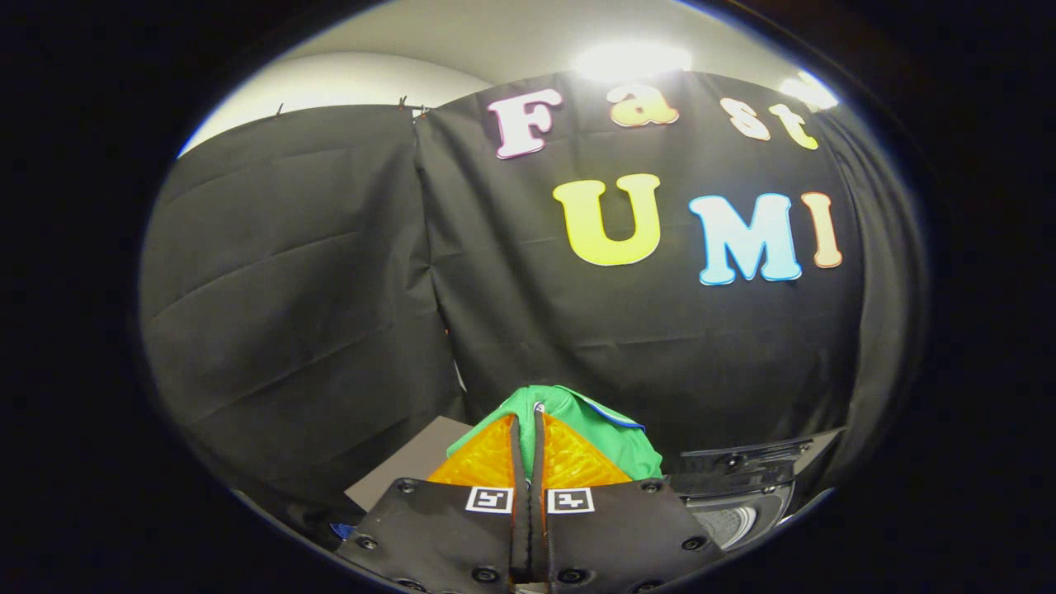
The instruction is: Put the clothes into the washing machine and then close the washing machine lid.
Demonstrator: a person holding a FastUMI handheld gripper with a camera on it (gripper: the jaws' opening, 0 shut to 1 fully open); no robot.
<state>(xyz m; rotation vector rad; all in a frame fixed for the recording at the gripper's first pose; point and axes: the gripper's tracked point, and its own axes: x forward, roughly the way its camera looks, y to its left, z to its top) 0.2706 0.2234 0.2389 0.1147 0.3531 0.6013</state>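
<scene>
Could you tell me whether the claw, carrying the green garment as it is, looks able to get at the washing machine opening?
Probably yes. The claw is shut on the green garment, held up off the surfaces. The washing machine sits just beside and below the fingers, its opening partly visible, with nothing seen between them.

The camera rode on the gripper (528, 429) and looked forward along its fingers. It sat close behind them and faced the booth wall (330, 289).

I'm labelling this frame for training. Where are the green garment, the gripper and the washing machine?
green garment (606, 437): gripper view, on the bunched cloth just past the fingertips.
gripper (528, 421): gripper view, midway between the fingertips, which pinch the garment.
washing machine (734, 491): gripper view, on its dark top panel beside the fingers.
</scene>
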